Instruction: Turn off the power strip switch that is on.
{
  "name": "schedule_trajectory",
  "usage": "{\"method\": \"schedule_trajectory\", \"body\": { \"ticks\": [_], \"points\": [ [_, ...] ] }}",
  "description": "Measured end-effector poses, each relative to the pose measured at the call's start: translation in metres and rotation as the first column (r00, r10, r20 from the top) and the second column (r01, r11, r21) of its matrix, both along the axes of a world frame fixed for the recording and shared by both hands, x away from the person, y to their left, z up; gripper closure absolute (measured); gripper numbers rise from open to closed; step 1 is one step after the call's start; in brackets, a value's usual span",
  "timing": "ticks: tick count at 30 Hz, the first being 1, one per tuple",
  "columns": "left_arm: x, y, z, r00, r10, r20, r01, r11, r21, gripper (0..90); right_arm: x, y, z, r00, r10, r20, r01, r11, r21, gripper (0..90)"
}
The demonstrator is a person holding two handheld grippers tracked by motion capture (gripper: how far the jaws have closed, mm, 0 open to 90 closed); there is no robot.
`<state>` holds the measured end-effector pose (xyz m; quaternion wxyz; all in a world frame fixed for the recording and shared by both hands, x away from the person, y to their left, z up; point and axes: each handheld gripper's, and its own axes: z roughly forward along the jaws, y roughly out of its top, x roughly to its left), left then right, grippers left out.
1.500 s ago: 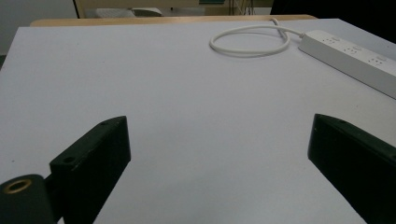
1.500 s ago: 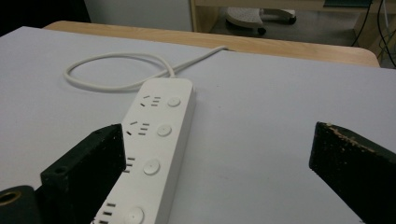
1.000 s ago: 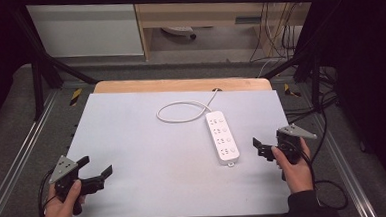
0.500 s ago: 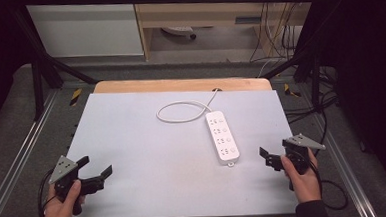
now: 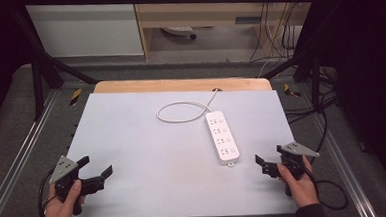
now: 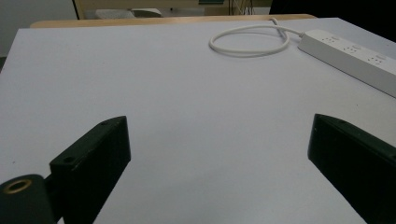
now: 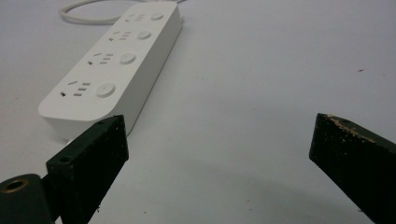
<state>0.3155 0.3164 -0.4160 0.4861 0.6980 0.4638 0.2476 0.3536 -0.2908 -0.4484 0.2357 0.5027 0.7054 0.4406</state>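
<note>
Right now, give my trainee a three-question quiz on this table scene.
1. True or false: the right gripper is shut on the power strip.
2. Which gripper is nearer the power strip? A. left gripper B. right gripper
3. Fill in: the strip's white cable lies in a ____ on the table.

Key:
1. False. Its jaws stand wide apart, and the strip lies beside them, untouched.
2. B.
3. Loop.

White power strip [image 5: 222, 138] flat on table (cord looped).
</note>
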Motion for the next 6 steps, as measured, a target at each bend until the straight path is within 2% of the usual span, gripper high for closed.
{"method": "schedule_trajectory", "body": {
  "ticks": [3,6],
  "points": [
    [0.0001,-0.0007,0.0001,1.0000,0.001,0.003,-0.001,1.0000,0.003,5.6,0.0045,0.0090,-0.0054,0.9996,0.024,-0.018,-0.024,0.999,-0.027,4.5],
    [0.0000,-0.0009,0.0003,1.0000,-0.001,0.005,0.001,1.0000,0.003,5.6,0.0081,0.0123,-0.0078,0.9994,0.022,-0.026,-0.023,0.999,-0.043,4.1]
  ]
}}
